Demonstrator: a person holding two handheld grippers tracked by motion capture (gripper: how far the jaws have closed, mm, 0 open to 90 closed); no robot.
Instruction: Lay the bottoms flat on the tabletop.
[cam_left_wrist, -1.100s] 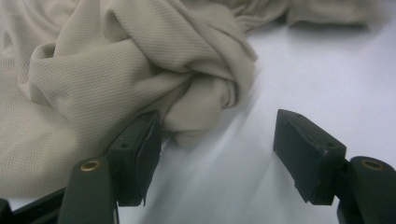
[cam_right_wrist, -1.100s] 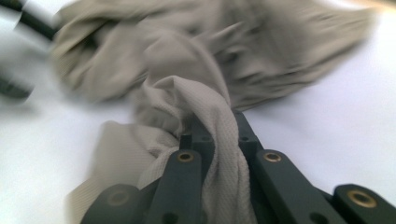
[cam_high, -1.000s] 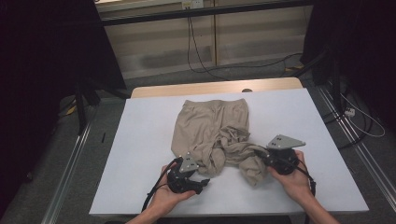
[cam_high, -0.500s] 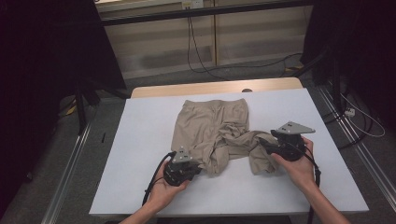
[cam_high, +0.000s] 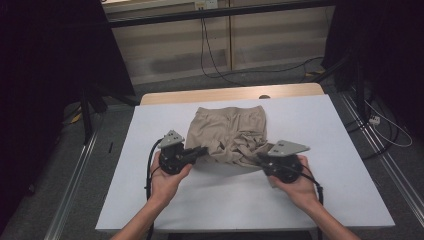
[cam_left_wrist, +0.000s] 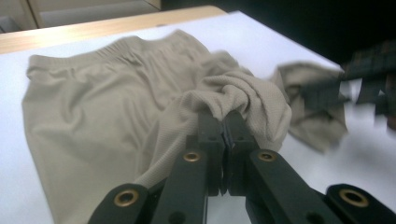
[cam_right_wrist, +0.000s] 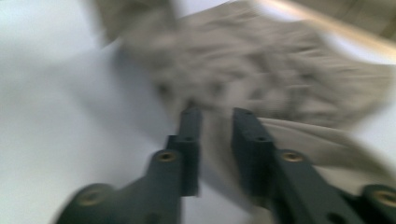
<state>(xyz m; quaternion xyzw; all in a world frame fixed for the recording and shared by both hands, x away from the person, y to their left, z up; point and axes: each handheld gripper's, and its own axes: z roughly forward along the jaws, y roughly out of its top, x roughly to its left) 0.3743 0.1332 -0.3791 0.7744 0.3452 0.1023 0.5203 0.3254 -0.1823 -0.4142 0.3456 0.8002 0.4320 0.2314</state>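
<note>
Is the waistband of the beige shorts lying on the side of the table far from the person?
Yes, in the high view the shorts have their waistband at the far edge.

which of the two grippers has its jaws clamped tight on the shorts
The left gripper: its jaws meet on a fold of the beige shorts. The right gripper, closing, shows a gap.

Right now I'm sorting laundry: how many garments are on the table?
1: a pair of beige shorts in the middle of the white table, leg ends bunched toward the person. Nothing seems hidden underneath.
</note>
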